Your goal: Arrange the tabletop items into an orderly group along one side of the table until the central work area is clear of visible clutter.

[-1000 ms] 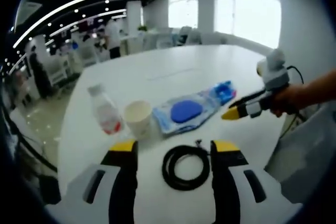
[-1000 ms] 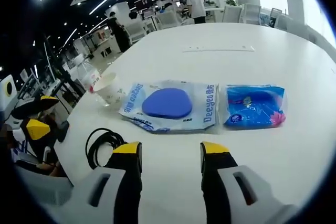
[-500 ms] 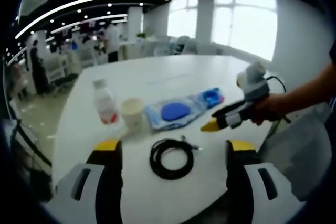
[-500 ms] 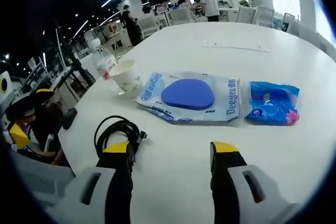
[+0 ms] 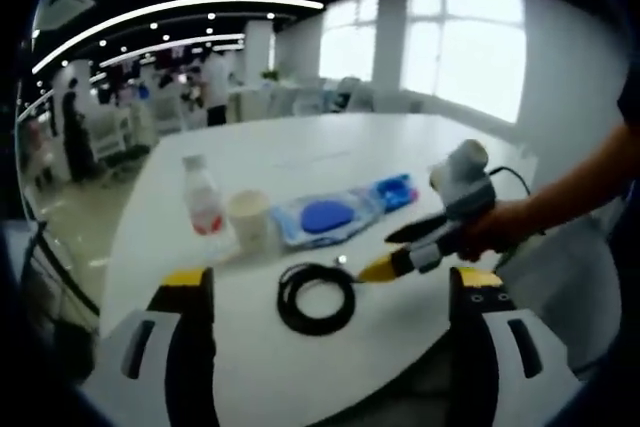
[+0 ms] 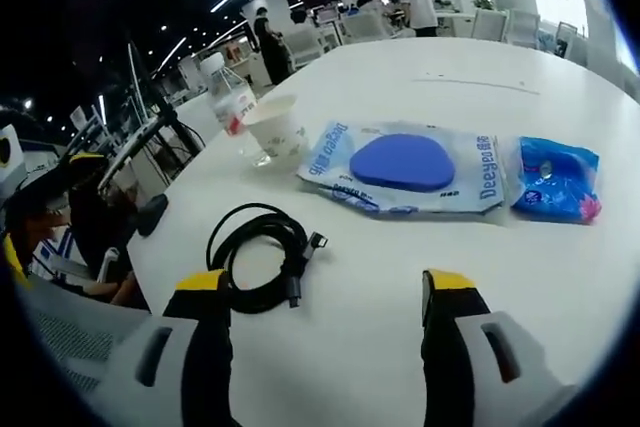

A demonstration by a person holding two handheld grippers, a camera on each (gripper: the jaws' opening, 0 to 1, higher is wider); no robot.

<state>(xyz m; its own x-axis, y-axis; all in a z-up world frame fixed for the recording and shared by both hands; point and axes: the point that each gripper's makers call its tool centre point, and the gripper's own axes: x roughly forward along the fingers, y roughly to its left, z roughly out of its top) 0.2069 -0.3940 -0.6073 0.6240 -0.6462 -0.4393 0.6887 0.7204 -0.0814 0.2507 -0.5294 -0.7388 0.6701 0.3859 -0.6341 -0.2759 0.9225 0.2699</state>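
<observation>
While both tongs stand wide open and empty, the right tongs (image 5: 385,265) near the coiled cable (image 6: 262,257) lying mid-bench (image 6: 400,77); next, I judge, comes closing on it.

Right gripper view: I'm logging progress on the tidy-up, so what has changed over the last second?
The right hand-held gripper has moved toward the black cable coil, jaws open wider, nothing held. The left hand-held gripper has also opened wider. Bottle, paper cup, wipes pack and blue packet lie where they were.
</observation>
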